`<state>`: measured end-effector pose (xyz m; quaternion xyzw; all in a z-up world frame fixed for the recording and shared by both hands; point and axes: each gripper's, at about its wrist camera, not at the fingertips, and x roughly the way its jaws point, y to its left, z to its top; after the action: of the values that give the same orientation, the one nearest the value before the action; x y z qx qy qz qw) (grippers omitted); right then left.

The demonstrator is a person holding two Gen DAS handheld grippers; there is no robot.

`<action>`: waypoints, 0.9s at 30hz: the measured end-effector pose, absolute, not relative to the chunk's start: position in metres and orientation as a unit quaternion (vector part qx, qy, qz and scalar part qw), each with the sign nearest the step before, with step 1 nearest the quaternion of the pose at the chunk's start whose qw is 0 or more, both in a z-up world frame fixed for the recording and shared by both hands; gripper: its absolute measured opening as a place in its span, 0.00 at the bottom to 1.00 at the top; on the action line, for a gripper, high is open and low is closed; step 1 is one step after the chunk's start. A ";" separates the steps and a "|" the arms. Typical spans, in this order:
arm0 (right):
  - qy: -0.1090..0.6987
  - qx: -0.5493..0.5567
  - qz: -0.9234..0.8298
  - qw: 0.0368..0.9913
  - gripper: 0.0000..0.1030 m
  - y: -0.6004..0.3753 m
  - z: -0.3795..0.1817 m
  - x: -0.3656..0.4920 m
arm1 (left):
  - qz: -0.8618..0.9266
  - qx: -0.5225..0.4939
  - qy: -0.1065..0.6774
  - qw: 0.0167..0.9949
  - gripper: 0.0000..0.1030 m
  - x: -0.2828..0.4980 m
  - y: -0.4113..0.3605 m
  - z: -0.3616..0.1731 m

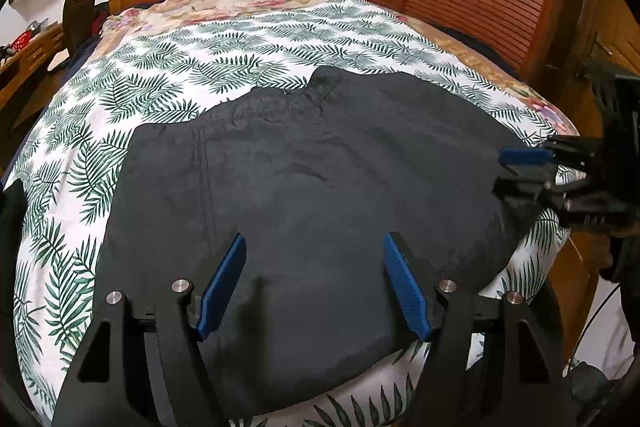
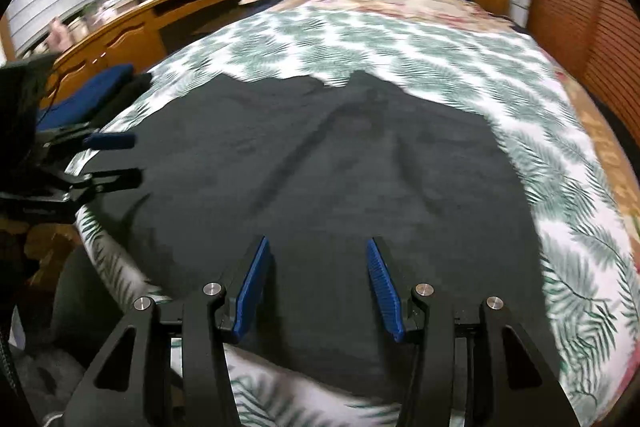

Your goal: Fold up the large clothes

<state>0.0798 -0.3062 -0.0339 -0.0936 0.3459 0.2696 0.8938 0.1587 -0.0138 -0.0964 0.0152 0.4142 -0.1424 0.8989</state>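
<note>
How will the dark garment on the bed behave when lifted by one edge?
The dark garment probably drapes limply: it lies flat with soft wrinkles. It looks thin, so likely light. It may slide over the leaf-print cover.

Nothing readable is showing in either view: no words, labels, brand marks or numbers. The dark garment is carrying a faint line of marks near its upper edge, too small and dim to make out as letters.
</note>
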 end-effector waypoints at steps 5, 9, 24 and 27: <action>0.349 -0.110 0.293 0.883 0.50 -0.283 -0.041 0.074 | -0.141 0.011 0.417 0.898 0.70 0.157 -0.011 -0.099; 0.367 -0.130 0.287 0.875 0.50 -0.277 -0.062 0.079 | -0.146 0.010 0.420 0.896 0.70 0.156 -0.012 -0.101; 0.373 -0.114 0.283 0.876 0.51 -0.290 -0.057 0.075 | -0.167 0.015 0.433 0.885 0.70 0.152 -0.025 -0.112; 0.368 -0.112 0.261 0.886 0.51 -0.305 -0.047 0.070 | -0.173 0.016 0.435 0.883 0.70 0.152 -0.028 -0.115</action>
<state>0.0697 -0.3052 -0.0467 -0.1119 0.3675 0.2613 0.8855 0.1524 -0.0283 -0.1147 0.0155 0.4351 -0.1734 0.8834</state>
